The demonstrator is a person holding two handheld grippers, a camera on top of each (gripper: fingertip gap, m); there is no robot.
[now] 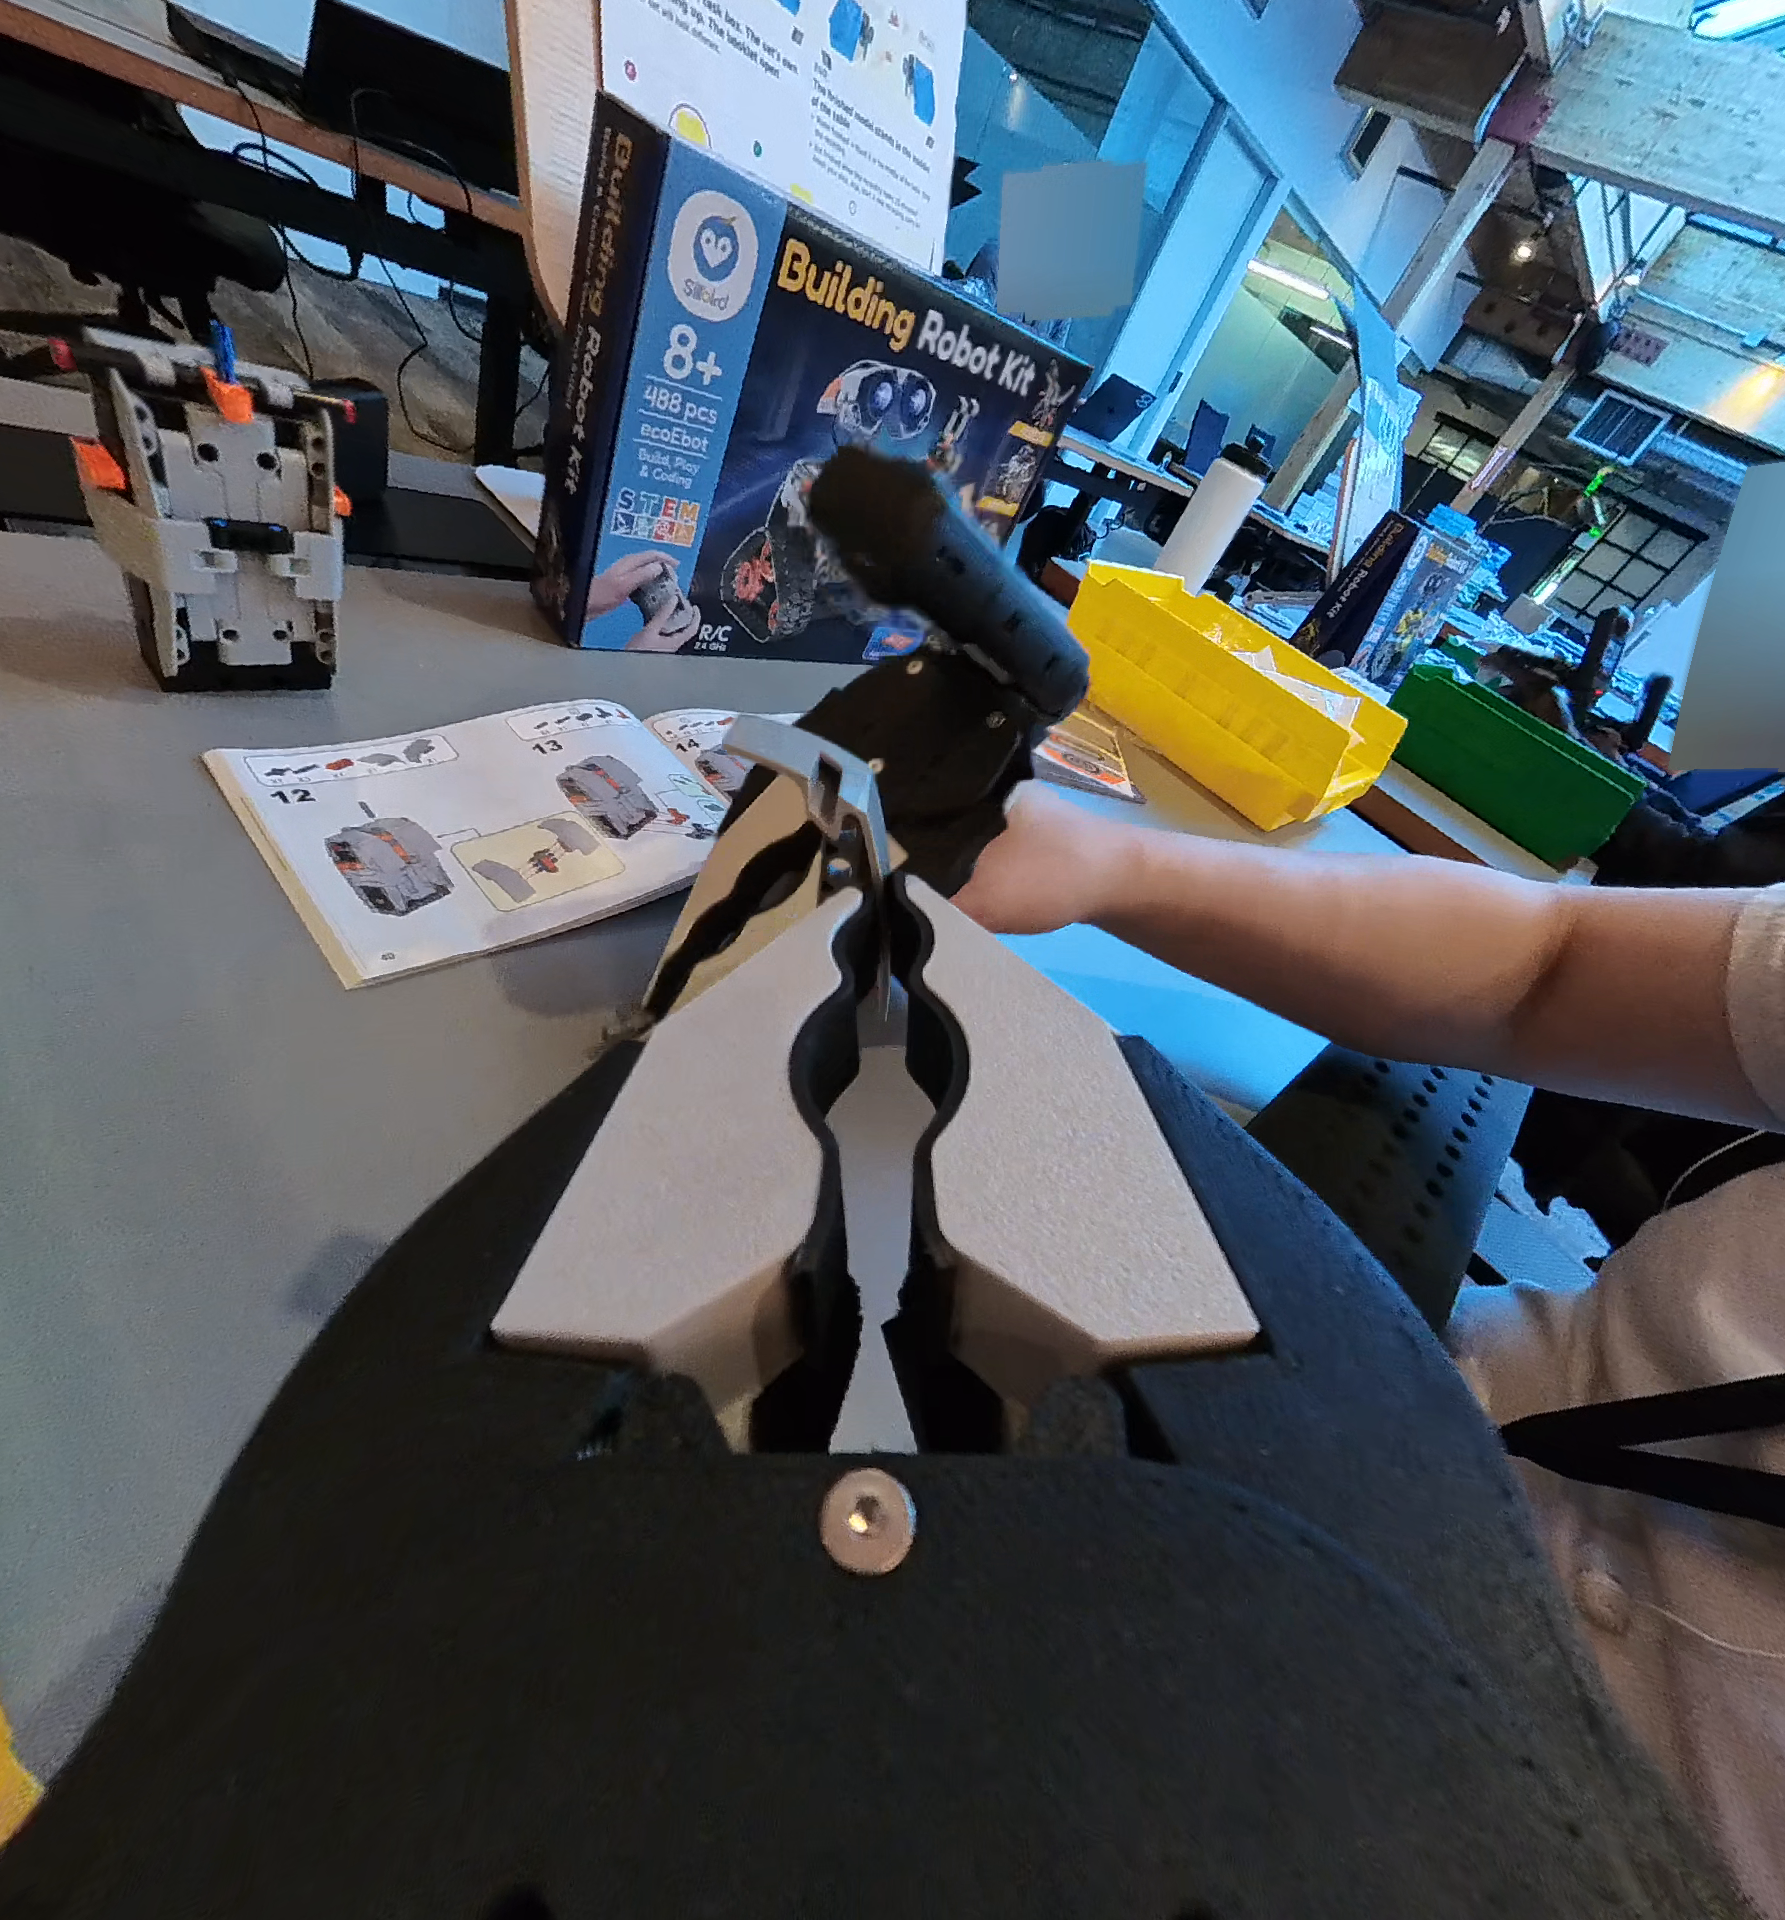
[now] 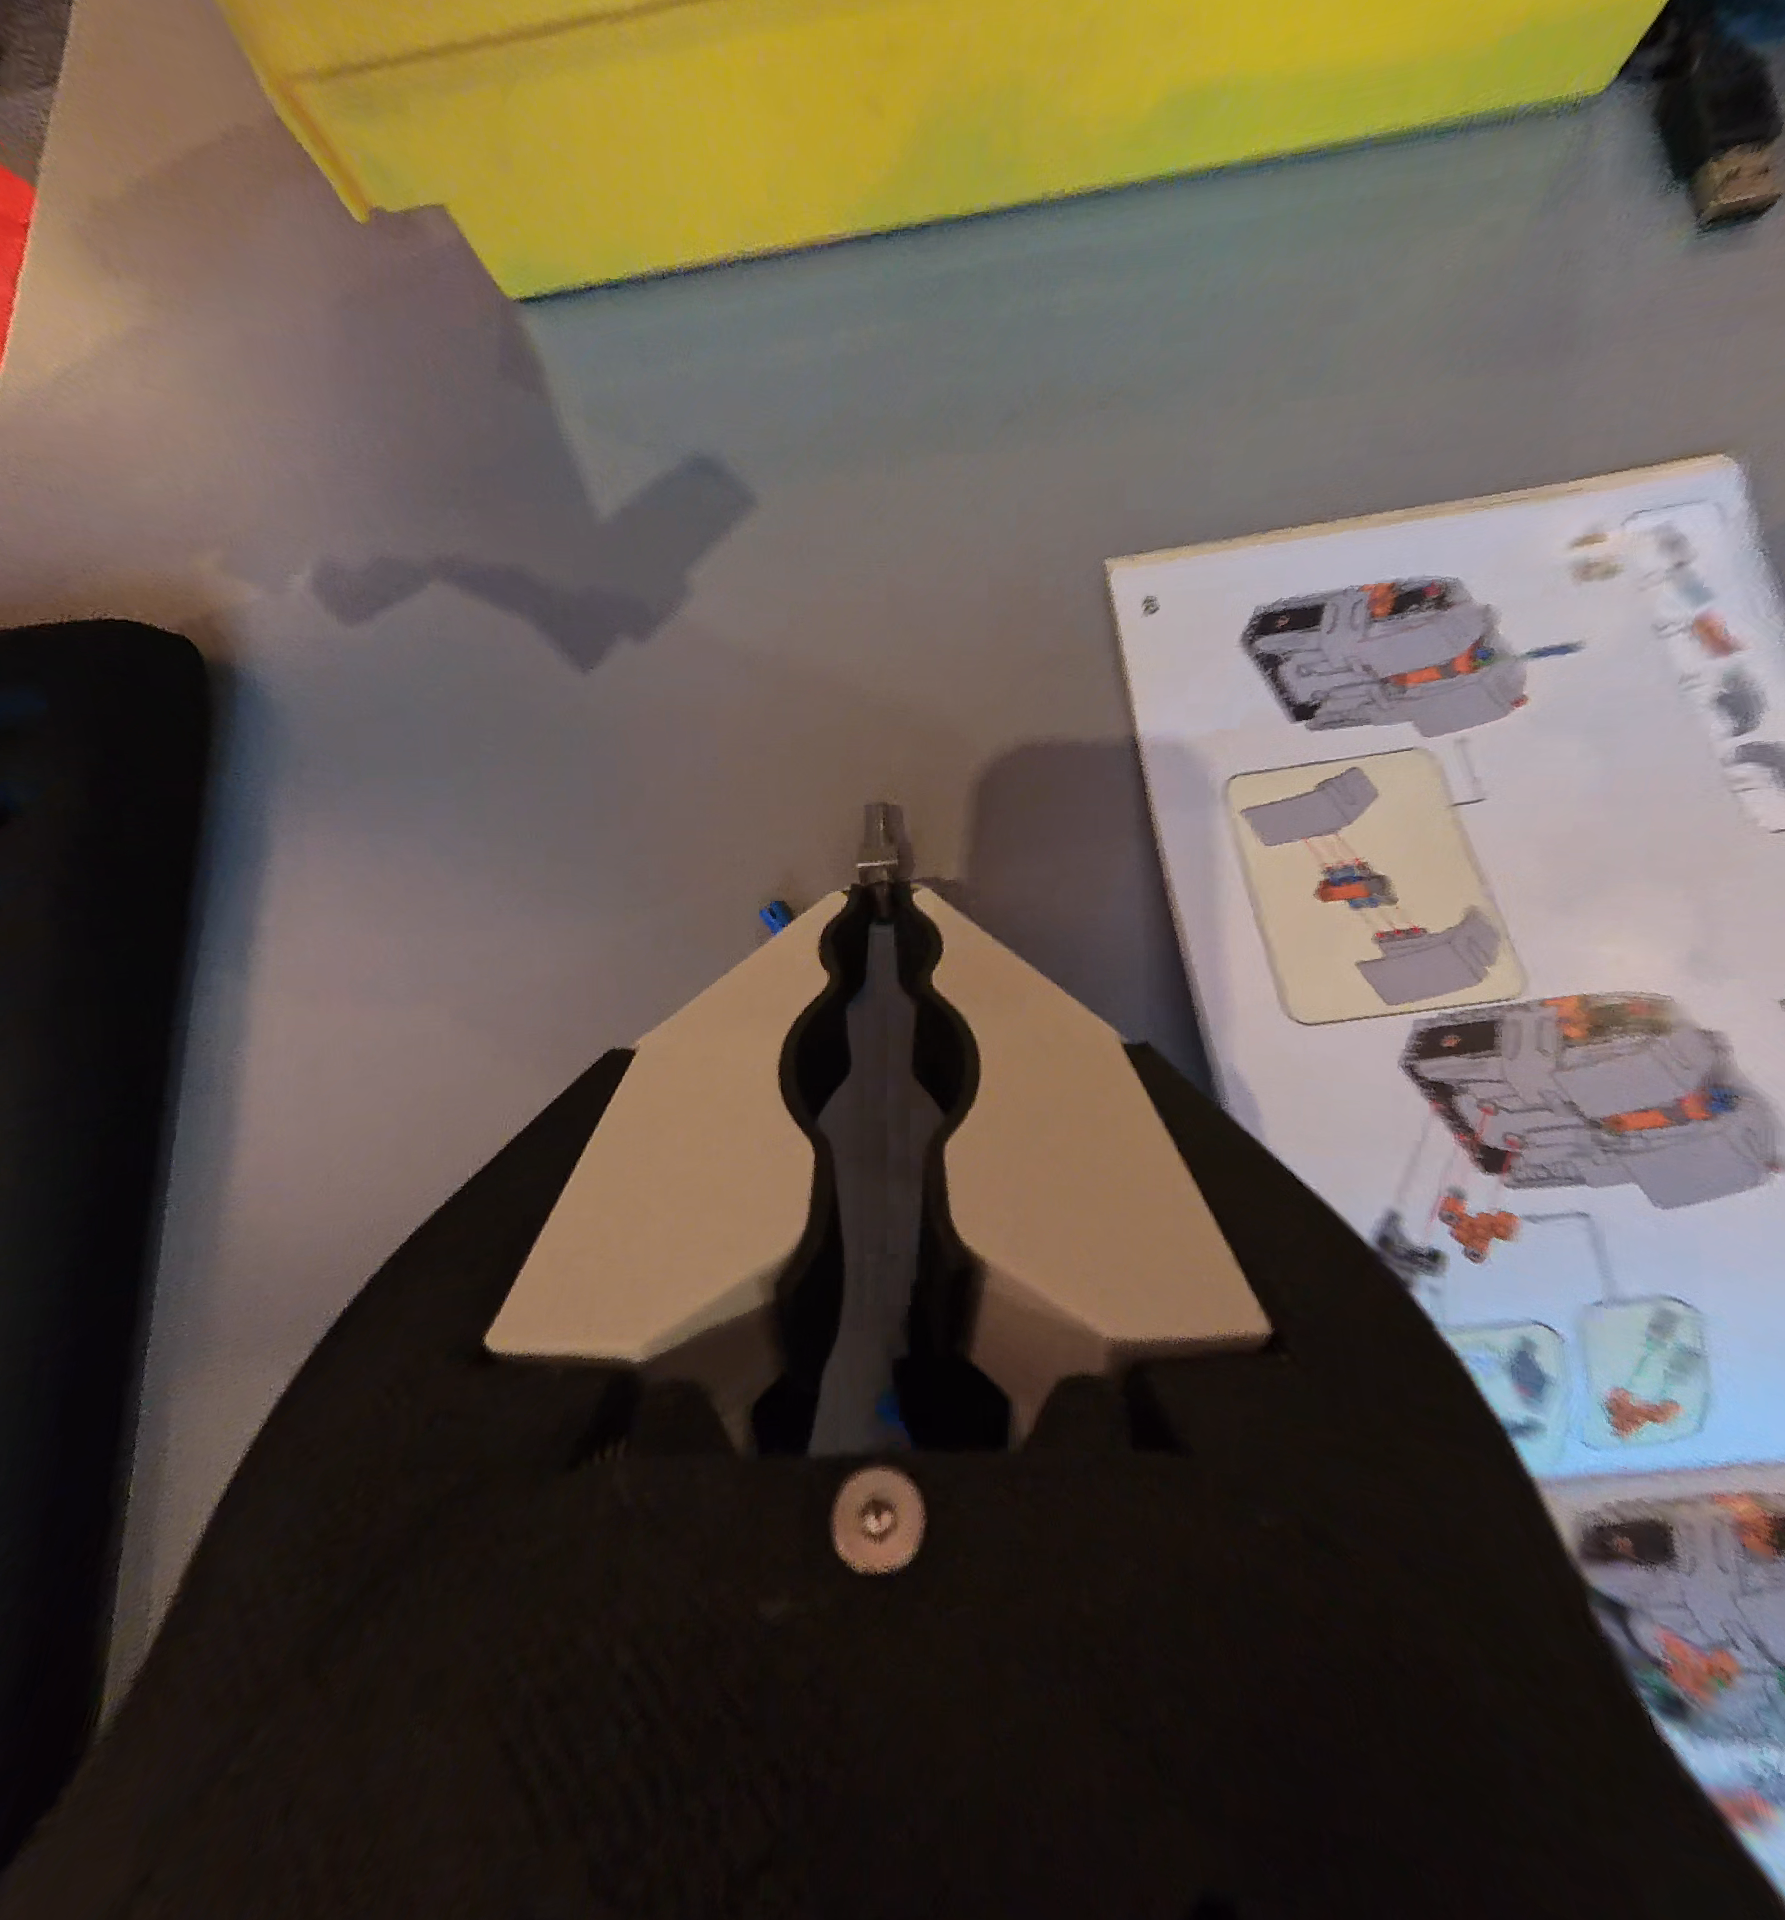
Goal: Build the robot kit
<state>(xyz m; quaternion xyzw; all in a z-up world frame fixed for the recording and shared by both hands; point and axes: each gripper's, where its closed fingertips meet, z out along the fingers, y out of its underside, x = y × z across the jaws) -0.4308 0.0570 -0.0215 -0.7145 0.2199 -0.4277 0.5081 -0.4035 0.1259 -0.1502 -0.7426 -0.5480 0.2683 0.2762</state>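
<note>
**Both claws pinch a small grey piece**

Your left claw [image 1: 880, 914] is squeezed nearly shut. Its tips pinch a thin grey piece [image 1: 883, 961] that pokes down between them. You hold it up in the air above the grey table [image 1: 140, 1039].

Your right claw [image 2: 880, 902] is squeezed tight too. It grips a long grey building part [image 2: 875, 1143] that runs along the gap between its fingers. The end of the part sticks out past the tips. A tiny blue peg [image 2: 772, 914] shows just beside the left finger.

In the left view your other claw sits right in front, touching or almost touching the left one, with your hand [image 1: 1033, 862] on it.

The open booklet [image 1: 452, 821] lies flat on the table, near the claws. Behind it stands the big toy box [image 1: 763, 436]. A half-built grey model [image 1: 213, 520] with orange bits stands well off to the left. A yellow bin [image 1: 1231, 686] and a green bin [image 1: 1511, 758] sit farther back on the right.
</note>
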